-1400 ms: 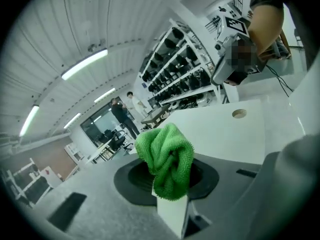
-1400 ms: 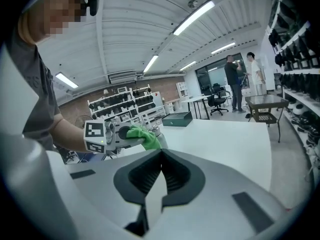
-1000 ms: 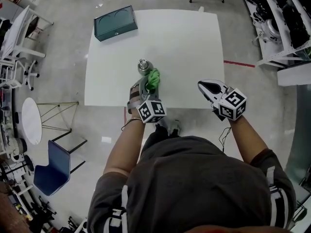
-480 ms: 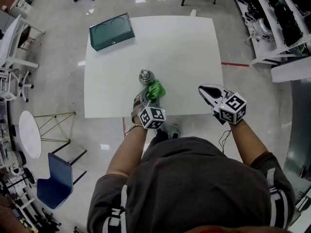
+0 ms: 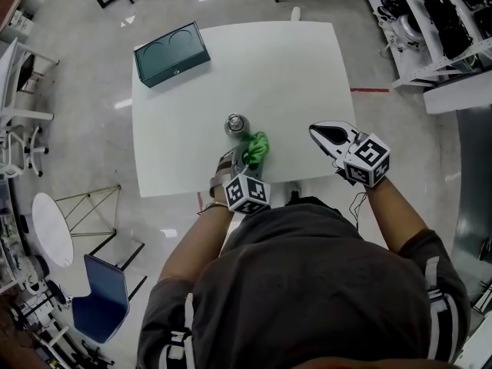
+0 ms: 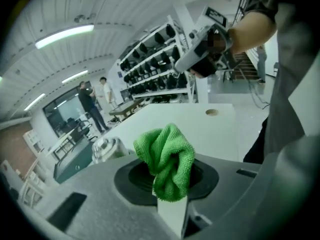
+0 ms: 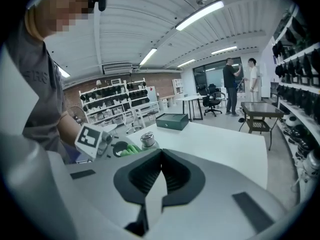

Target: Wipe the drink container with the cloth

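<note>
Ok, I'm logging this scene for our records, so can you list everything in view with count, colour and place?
Table: one, white, middle of the floor.
Drink container: one, silver, on the table towards its near edge.
Cloth: one, green, bunched in the left tongs, beside the drink container.
Box: one, dark green, at the table's far left corner.
Chair: one, blue, on the floor at left.
Round side table: one, white, on the floor at left.
Shelving: white, holding dark gear, along the right.
Bystanders: two, standing far off.
Left tongs: shut on the cloth.
Right tongs: shut, empty, above the table's near right part.
</note>
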{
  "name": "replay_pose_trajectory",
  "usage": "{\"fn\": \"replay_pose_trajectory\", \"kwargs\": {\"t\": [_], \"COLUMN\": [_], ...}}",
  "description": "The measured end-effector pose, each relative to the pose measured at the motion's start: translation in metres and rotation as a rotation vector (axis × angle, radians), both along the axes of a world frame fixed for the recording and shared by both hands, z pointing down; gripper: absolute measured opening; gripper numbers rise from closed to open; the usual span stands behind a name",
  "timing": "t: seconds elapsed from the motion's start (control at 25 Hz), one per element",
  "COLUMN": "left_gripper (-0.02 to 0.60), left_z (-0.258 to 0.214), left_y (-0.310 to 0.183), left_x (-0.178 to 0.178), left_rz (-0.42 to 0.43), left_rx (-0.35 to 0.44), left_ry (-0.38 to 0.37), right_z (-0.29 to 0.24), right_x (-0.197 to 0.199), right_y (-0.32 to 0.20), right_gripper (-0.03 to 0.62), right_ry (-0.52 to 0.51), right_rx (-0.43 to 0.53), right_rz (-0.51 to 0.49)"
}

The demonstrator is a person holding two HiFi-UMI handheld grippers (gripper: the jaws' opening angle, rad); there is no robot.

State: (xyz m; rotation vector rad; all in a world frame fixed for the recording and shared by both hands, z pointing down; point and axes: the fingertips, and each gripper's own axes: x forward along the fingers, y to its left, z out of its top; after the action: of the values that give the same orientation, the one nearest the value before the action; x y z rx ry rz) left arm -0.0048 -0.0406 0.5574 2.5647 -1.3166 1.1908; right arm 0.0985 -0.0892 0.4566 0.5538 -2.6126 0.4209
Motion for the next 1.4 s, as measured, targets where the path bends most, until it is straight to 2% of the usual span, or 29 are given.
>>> {"fn": "replay_pose_trajectory", "kwargs": {"t": [0.16, 0.32, 0.4, 0.52, 0.6, 0.72, 0.84, 0.92, 1.12, 1.28, 1.4], "left_gripper": [0.084, 0.084, 0.084, 0.084, 0.084, 0.084, 0.084, 0.084, 0.084, 0.084, 0.086], "left_z": [-0.081, -0.146, -0.151, -0.130, -0.113, -0.103, -0.094, -0.083, -0.047, -0.038, -0.041], "left_y": [-0.017, -0.063, -0.078, -0.087, -0.089, -0.093, -0.098, -0.096, -0.100, -0.103, -0.102], "left_x": [0.014, 0.010, 0.008, 0.011, 0.017, 0.023, 0.012, 0.002, -0.013, -0.017, -0.020], "left_rz": [0.191, 0.377, 0.481, 0.603, 0.660, 0.747, 0.829, 0.878, 1.015, 1.093, 1.150], "left_rx": [-0.037, -0.117, -0.186, -0.335, -0.419, -0.485, -0.542, -0.610, -0.770, -0.858, -0.940], "left_ry": [-0.030, -0.096, -0.163, -0.259, -0.281, -0.270, -0.240, -0.198, -0.084, 0.067, 0.186], "right_z": [-0.008, -0.023, -0.024, -0.015, -0.004, 0.007, 0.014, 0.019, 0.045, 0.052, 0.054], "right_x": [0.003, 0.001, -0.001, 0.003, 0.010, 0.016, 0.007, 0.000, 0.000, -0.007, -0.019], "right_y": [-0.006, -0.025, -0.029, -0.029, -0.034, -0.045, -0.048, -0.045, -0.042, -0.030, -0.021], "right_gripper": [-0.008, -0.008, -0.008, -0.008, -0.008, -0.008, -0.008, -0.008, -0.008, -0.008, -0.008], "right_ry": [-0.027, -0.086, -0.111, -0.147, -0.149, -0.141, -0.132, -0.123, -0.117, -0.092, -0.069], "right_rx": [0.019, 0.043, 0.048, 0.034, 0.029, 0.022, 0.009, 0.006, -0.020, -0.031, -0.038], "right_rz": [-0.074, -0.152, -0.182, -0.199, -0.201, -0.163, -0.097, -0.045, 0.157, 0.323, 0.396]}}
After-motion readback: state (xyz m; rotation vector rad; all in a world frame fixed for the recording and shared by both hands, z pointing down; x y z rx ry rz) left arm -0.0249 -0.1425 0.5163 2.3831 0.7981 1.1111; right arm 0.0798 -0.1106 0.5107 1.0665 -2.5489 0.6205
